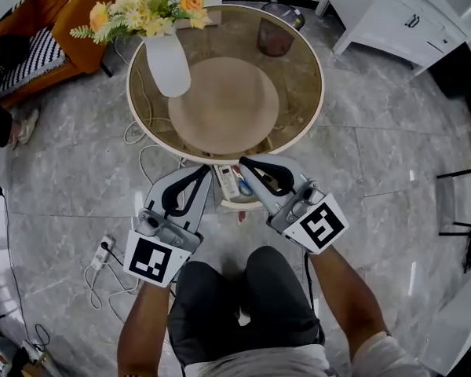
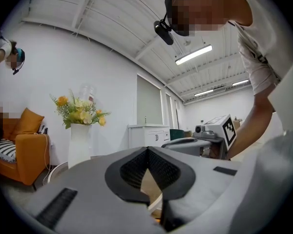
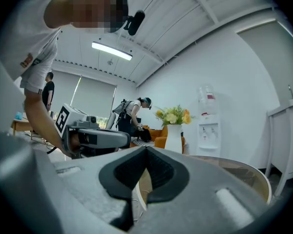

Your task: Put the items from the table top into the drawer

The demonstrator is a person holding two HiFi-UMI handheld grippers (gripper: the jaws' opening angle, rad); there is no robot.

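A round glass table (image 1: 306, 93) carries a white vase of yellow flowers (image 1: 167, 63) at its back left. Under the near rim, an open drawer (image 1: 237, 185) shows a few small items inside, partly hidden by my grippers. My left gripper (image 1: 205, 169) and right gripper (image 1: 244, 162) are held level side by side over the drawer at the table's front edge. Both are shut with nothing between the pads. In the left gripper view, the left gripper (image 2: 147, 150) has its tips meeting. The right gripper (image 3: 146, 150) looks the same in the right gripper view, with the vase (image 3: 174, 138) beyond it.
An orange sofa (image 1: 78, 22) stands at the back left and a white cabinet (image 1: 400, 22) at the back right. A dark bin (image 1: 277, 30) sits behind the table. A power strip and cables (image 1: 102, 254) lie on the floor to my left. Another person (image 3: 132, 113) bends near the sofa.
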